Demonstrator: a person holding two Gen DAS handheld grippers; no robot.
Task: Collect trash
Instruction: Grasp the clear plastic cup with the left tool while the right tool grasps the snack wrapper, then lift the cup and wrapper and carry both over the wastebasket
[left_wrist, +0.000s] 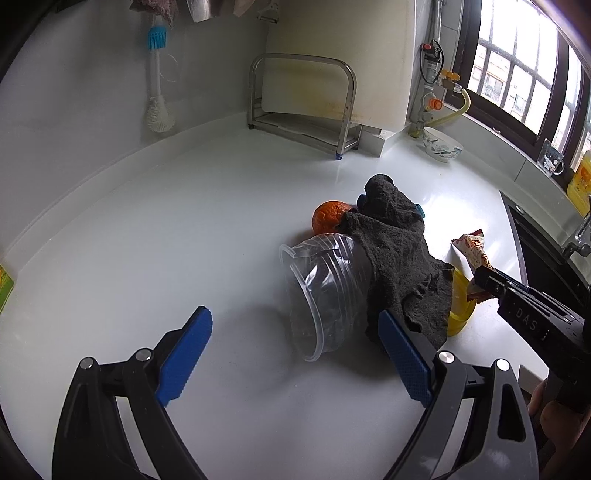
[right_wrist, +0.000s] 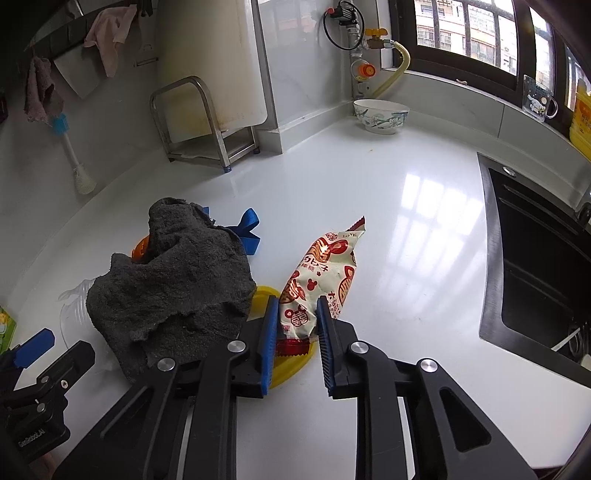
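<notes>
White glossy tabletop (right_wrist: 388, 229) beneath a window (right_wrist: 461, 33), black sink (right_wrist: 535, 258) at its right edge; right gripper (right_wrist: 295, 321) clamps the snack wrapper (right_wrist: 325, 266), left gripper (left_wrist: 295, 350) gapes empty.

We find both wrist cameras close above the white counter (left_wrist: 166, 229), angled downward; both views share the grey cloth (left_wrist: 399, 254) and corner rack (right_wrist: 192, 122).

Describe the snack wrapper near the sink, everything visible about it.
The snack wrapper is a glossy cream plastic packet printed with red and orange cartoon figures and lettering, with a red serrated seal at each end. It looks crumpled and flattish. It lies lengthwise on the white counter, its near end over the yellow lid. The right gripper is closed on that near end, blue pads pressing both sides.
</notes>
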